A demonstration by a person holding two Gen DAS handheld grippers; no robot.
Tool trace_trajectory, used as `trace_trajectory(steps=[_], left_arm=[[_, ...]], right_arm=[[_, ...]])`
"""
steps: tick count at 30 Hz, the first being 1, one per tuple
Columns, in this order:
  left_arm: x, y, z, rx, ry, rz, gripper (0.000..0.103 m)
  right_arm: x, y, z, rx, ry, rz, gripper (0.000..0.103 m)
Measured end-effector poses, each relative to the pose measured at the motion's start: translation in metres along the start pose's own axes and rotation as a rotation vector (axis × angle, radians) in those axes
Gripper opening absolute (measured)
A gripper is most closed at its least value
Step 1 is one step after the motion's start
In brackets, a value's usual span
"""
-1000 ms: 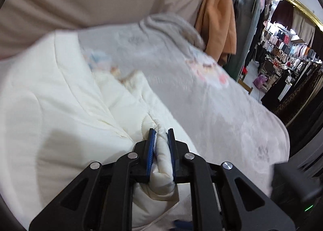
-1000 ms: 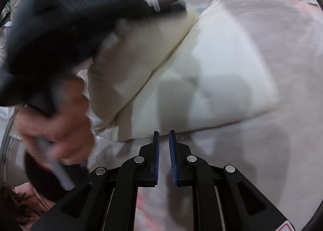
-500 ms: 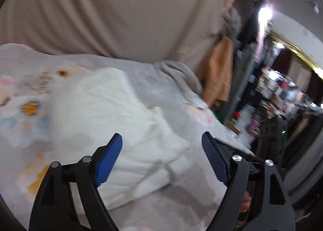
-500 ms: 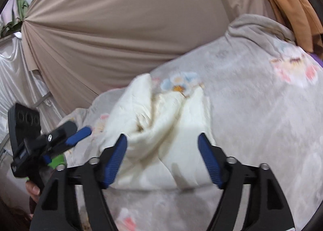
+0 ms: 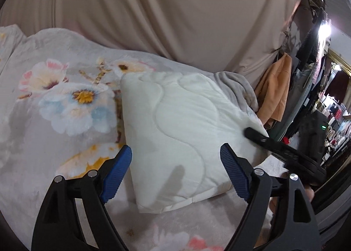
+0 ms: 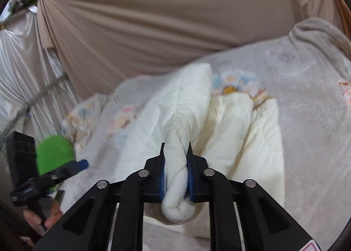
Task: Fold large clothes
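Note:
A cream quilted garment [image 5: 182,137] lies folded into a thick pad on the floral bed cover [image 5: 65,106]. My left gripper [image 5: 175,170] is open and empty, hovering just in front of the pad's near edge. My right gripper [image 6: 175,159] is shut on a bunched fold of the same cream garment [image 6: 230,132] and holds it lifted off the cover. In the left wrist view the right gripper [image 5: 283,152] shows at the pad's right edge. In the right wrist view the left gripper [image 6: 52,170] shows at the far left.
A beige curtain [image 5: 164,14] hangs behind the bed. An orange garment [image 5: 276,91] and dark clothes hang at the right, past the bed's edge. A grey blanket [image 5: 237,84] is bunched at the bed's far right corner. White drapes [image 6: 19,64] hang at the left.
My left gripper let go of the cream fold and opened, then drew back. My right gripper opened, then closed on a fold of the garment and lifted it.

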State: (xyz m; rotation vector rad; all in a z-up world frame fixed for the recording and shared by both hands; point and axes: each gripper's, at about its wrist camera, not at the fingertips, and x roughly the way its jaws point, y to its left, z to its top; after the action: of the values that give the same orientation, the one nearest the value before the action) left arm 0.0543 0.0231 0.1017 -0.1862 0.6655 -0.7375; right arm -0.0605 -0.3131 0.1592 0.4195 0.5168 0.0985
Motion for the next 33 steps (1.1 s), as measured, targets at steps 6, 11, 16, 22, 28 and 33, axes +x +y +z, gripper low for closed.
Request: trace_trajectory(steps=[6, 11, 16, 22, 28, 33], left_arm=[[0.035, -0.033, -0.001, 0.080, 0.052, -0.066, 0.080], [0.080, -0.056, -0.022, 0.143, 0.126, -0.036, 0.080], [0.101, -0.064, -0.043, 0.272, 0.129, 0.108, 0.080], [0.102, -0.060, -0.045, 0.264, 0.119, 0.126, 0.081], [0.102, -0.060, -0.045, 0.258, 0.122, 0.128, 0.081], [0.102, -0.060, -0.043, 0.254, 0.126, 0.127, 0.081]], right_arm=[[-0.003, -0.070, -0.039, 0.164, 0.064, -0.100, 0.012], [0.019, -0.082, -0.067, 0.184, 0.124, -0.148, 0.014], [0.019, -0.077, -0.063, 0.187, 0.142, -0.119, 0.018], [-0.007, -0.071, 0.005, 0.186, 0.037, -0.072, 0.046], [0.061, -0.092, 0.063, 0.264, 0.109, -0.147, 0.060], [0.112, -0.102, 0.066, 0.274, 0.165, -0.213, 0.020]])
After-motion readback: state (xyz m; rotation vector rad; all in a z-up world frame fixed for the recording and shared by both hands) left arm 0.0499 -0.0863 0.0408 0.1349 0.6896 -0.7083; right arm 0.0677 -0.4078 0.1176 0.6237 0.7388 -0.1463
